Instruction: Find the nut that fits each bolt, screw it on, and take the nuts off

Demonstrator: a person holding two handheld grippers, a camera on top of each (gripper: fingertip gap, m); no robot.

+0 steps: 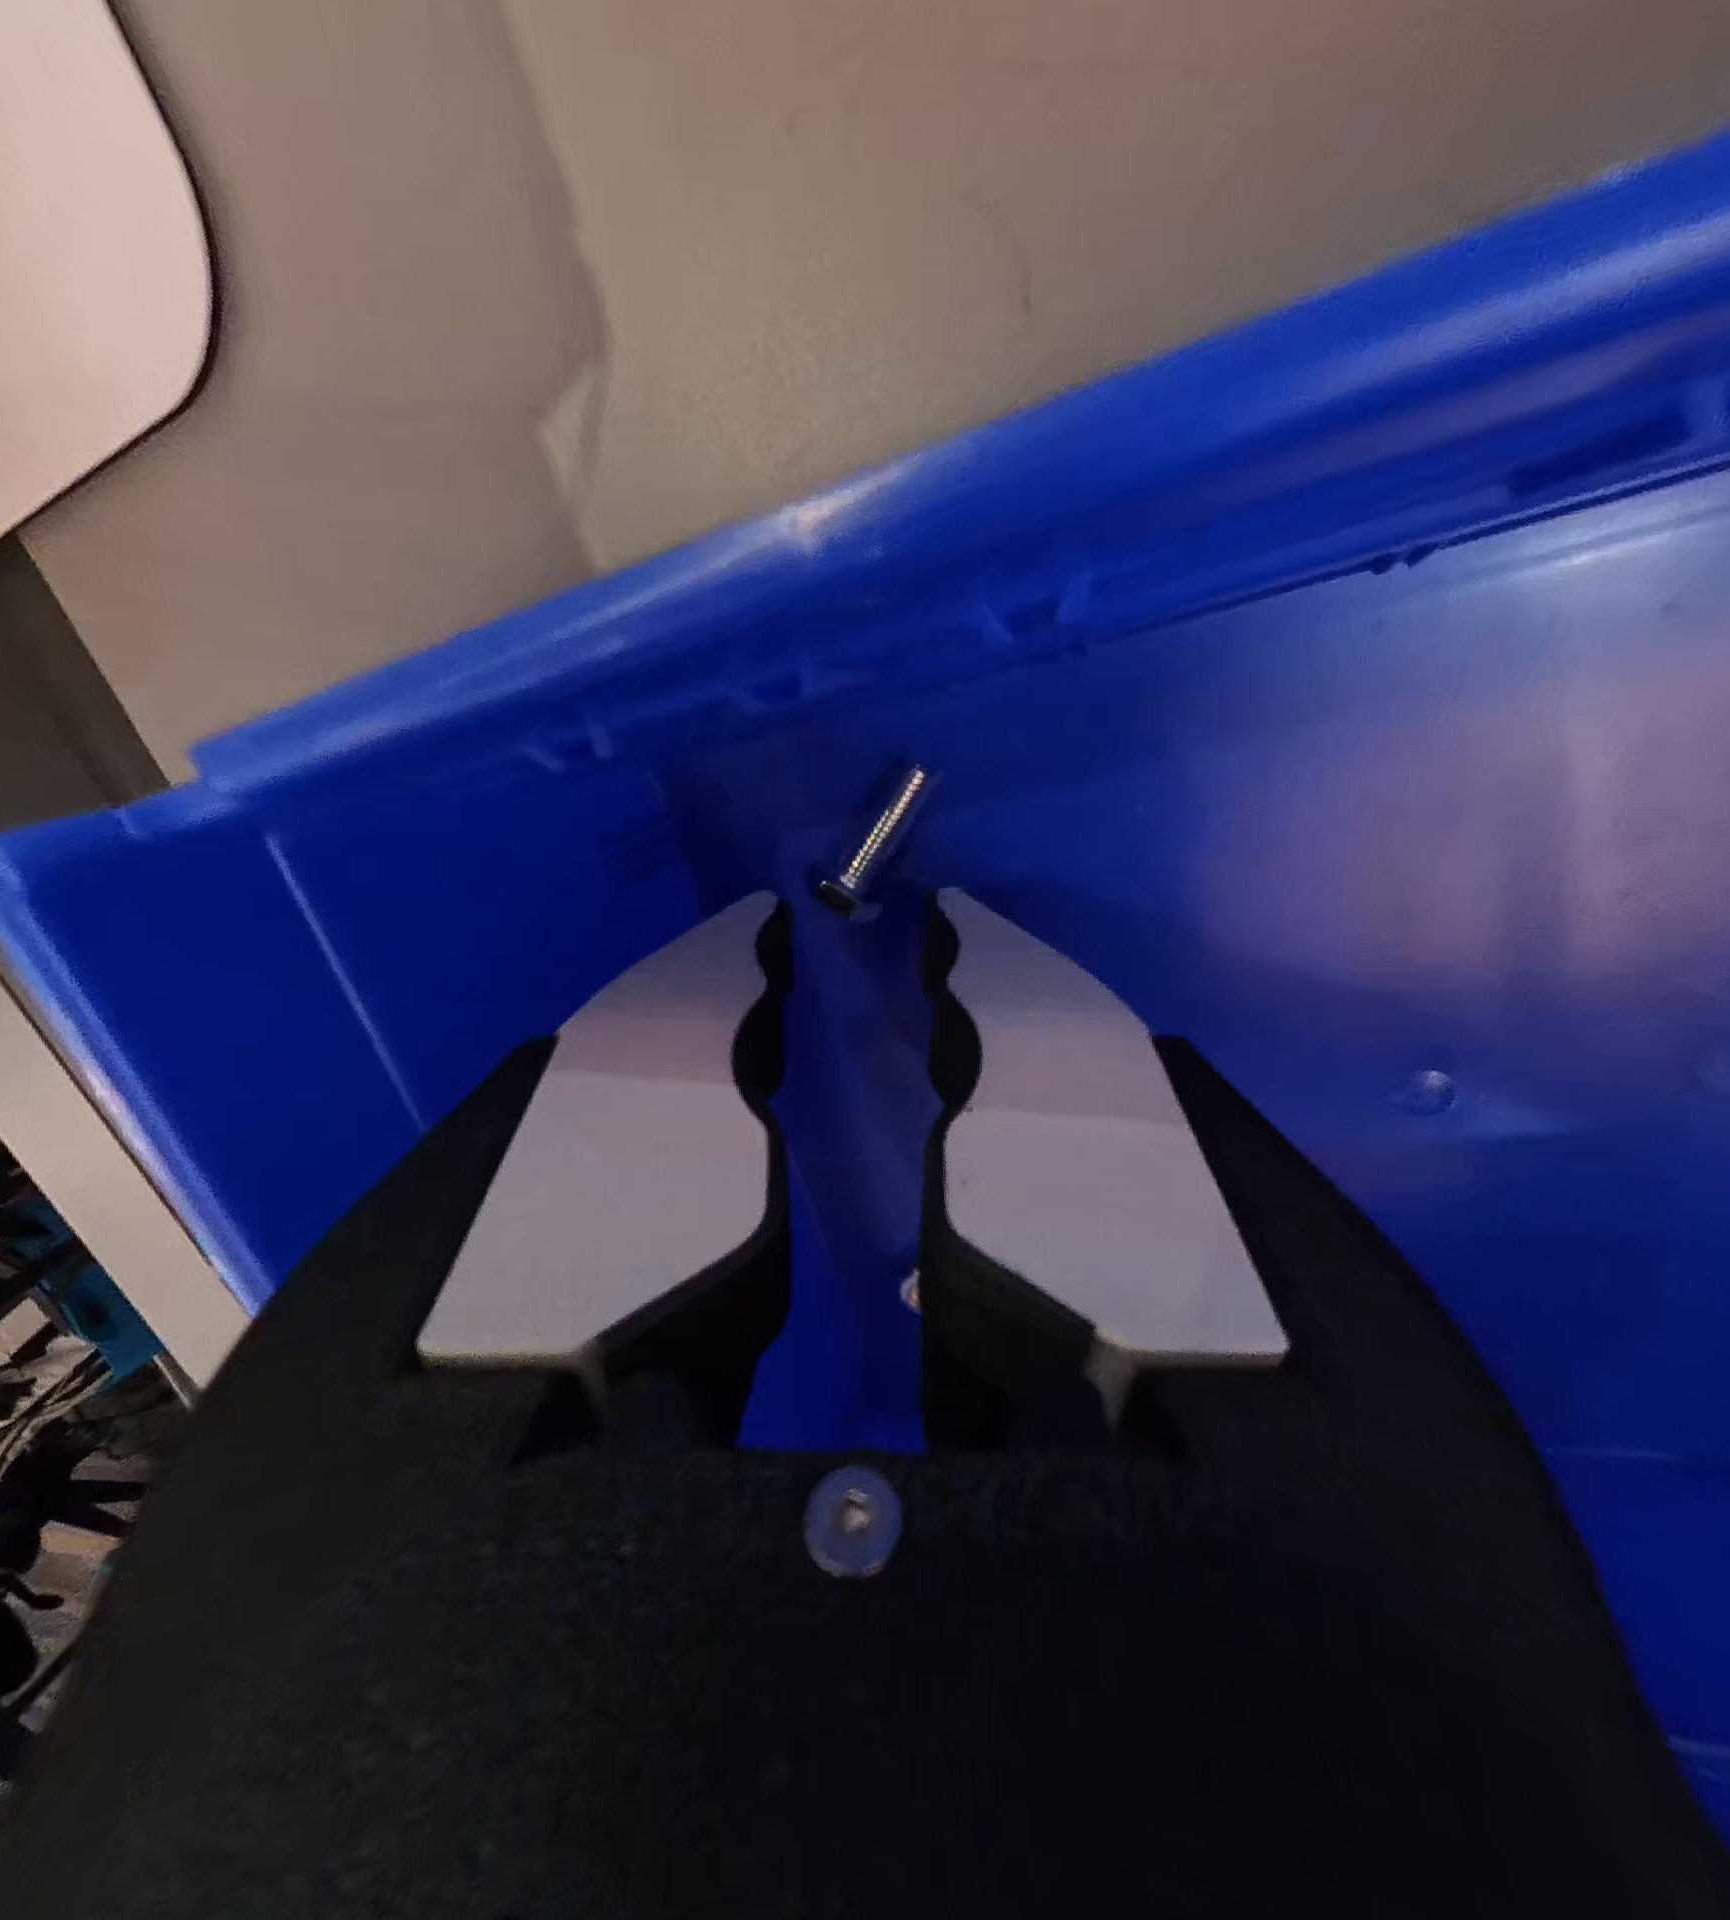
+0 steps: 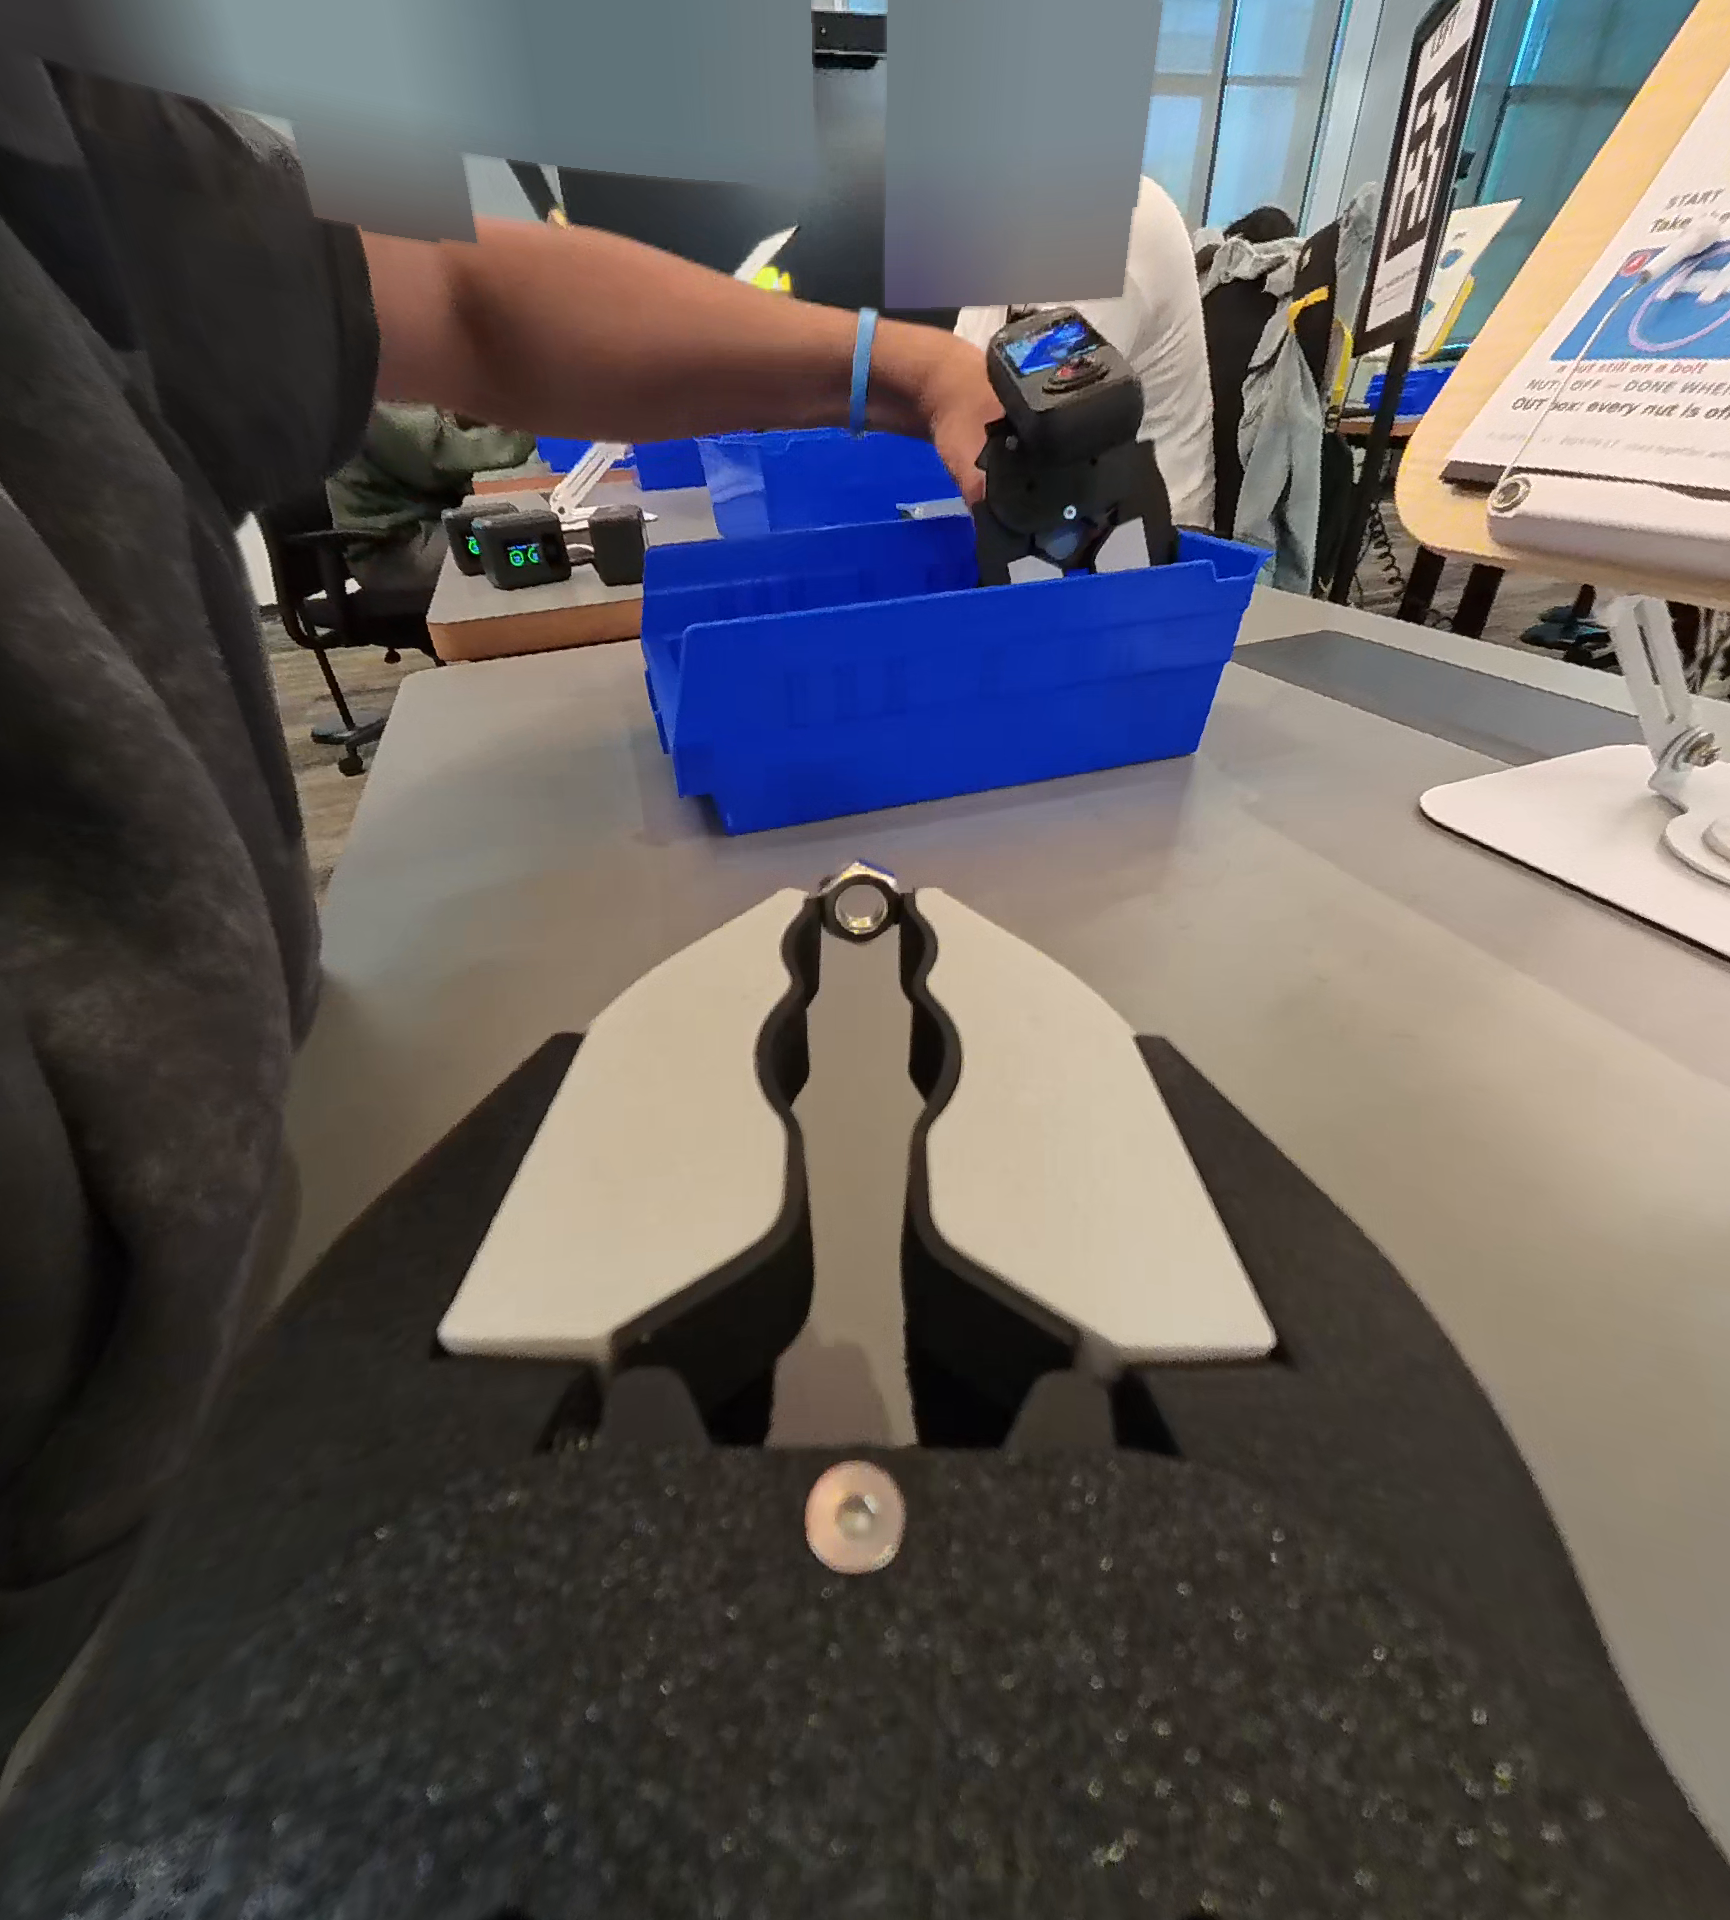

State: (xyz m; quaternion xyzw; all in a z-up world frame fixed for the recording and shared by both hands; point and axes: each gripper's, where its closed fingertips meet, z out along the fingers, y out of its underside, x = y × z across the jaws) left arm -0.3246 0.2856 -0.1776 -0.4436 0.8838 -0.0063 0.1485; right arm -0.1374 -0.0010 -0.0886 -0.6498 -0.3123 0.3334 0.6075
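Observation:
In the left wrist view my left gripper (image 1: 856, 920) is inside a blue bin (image 1: 1360, 831), its jaws a little apart and empty. A small silver bolt (image 1: 876, 840) lies on the bin floor just beyond the fingertips, by the far wall. A small silvery bit (image 1: 911, 1291) peeks out beside the right finger. In the right wrist view my right gripper (image 2: 859, 927) is shut on a silver hex nut (image 2: 859, 908), held above the grey table (image 2: 1256, 1018) with its hole facing the camera. The left gripper (image 2: 1069, 520) shows farther off, reaching down into the blue bin (image 2: 944, 707).
A second blue bin (image 2: 819, 473) stands behind the first. A tilted sheet on a white stand (image 2: 1609, 831) is at the right. The person's dark-clothed body (image 2: 92, 727) fills the left, by the table's left edge. Other tables and people are behind. My hands' fingertips stand some 35 cm from each other.

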